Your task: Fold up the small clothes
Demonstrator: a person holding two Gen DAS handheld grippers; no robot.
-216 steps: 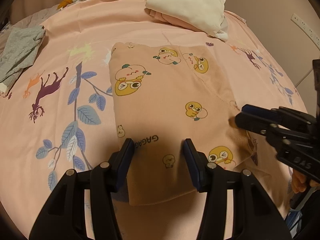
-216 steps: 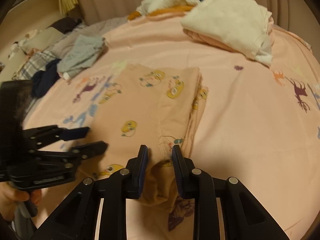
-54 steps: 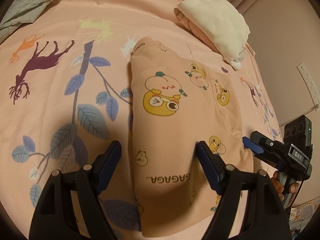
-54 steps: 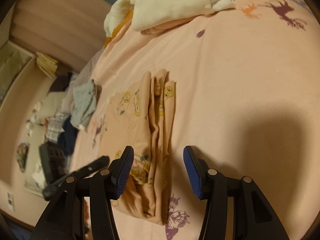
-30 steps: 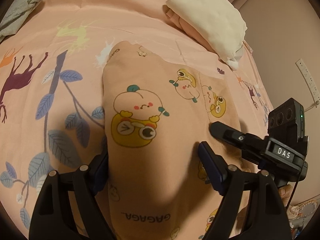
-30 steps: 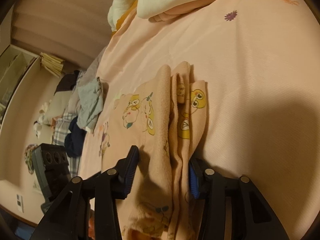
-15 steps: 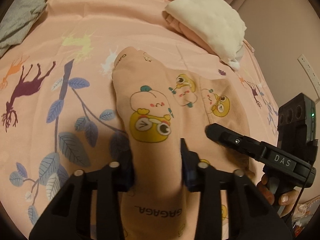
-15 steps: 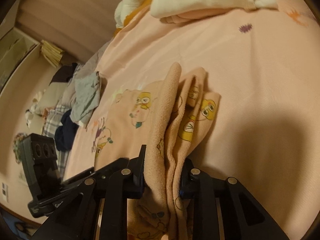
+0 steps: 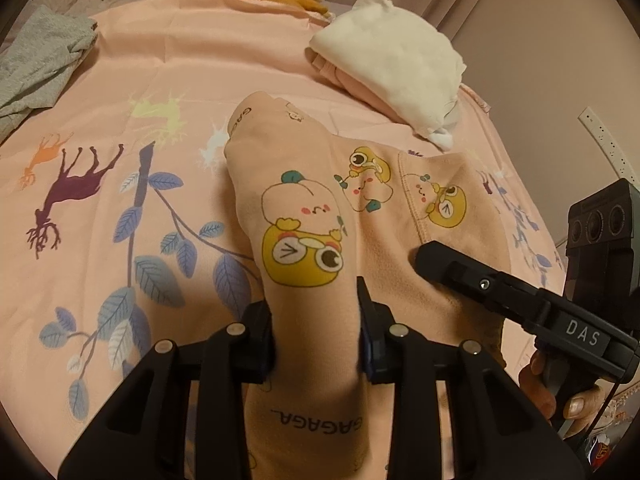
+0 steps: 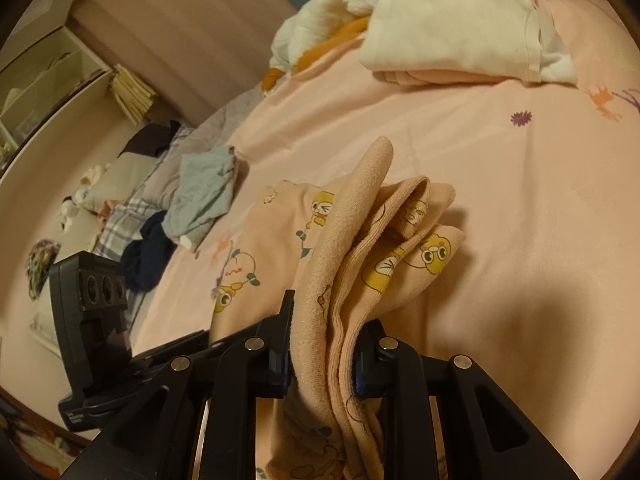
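While your left gripper (image 9: pixel 316 332) and right gripper (image 10: pixel 322 354) pinch the peach garment (image 9: pixel 304 216), jaws just closed, above the bed (image 9: pixel 120 80), uneven lifting could spill its layers.

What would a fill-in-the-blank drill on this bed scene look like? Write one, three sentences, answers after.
1. Both the left gripper and the right gripper are shut on the same peach ______ printed with cartoon ducks.
2. The word printed on the cloth near the left gripper's fingers is ______.
3. On the folded pink clothes at the far side of the bedsheet lies a folded ______ one.

Answers: garment; GAGAGA; white
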